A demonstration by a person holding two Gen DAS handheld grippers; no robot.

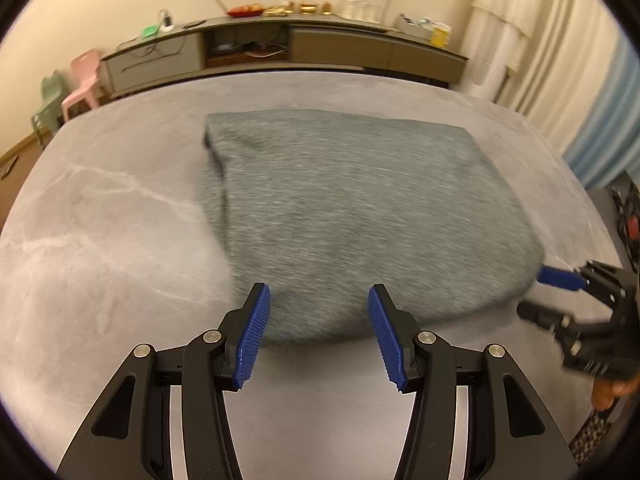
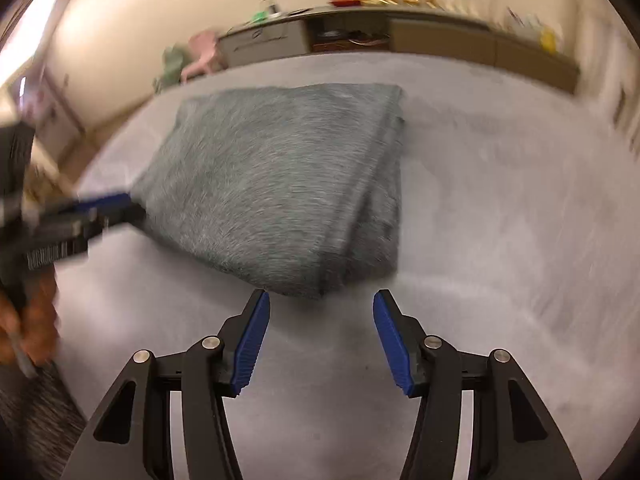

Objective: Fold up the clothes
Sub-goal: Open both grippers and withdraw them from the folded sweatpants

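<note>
Both the left gripper (image 1: 319,300) and right gripper (image 2: 321,306) gape empty; the folded grey garment (image 1: 352,208), probably soft and light despite blur, wants pinching at its near edge.

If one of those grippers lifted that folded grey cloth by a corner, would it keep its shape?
Probably not. The cloth looks like soft knit, so it would likely droop and unfold. Its stacked layers lie loose, so they may slide apart. It seems light.

My left hand-held gripper (image 1: 319,298) jaws apart above near edge of folded grey garment (image 1: 348,216) on bench (image 1: 112,216); right hand-held gripper (image 1: 560,280) at garment's right edge.
</note>
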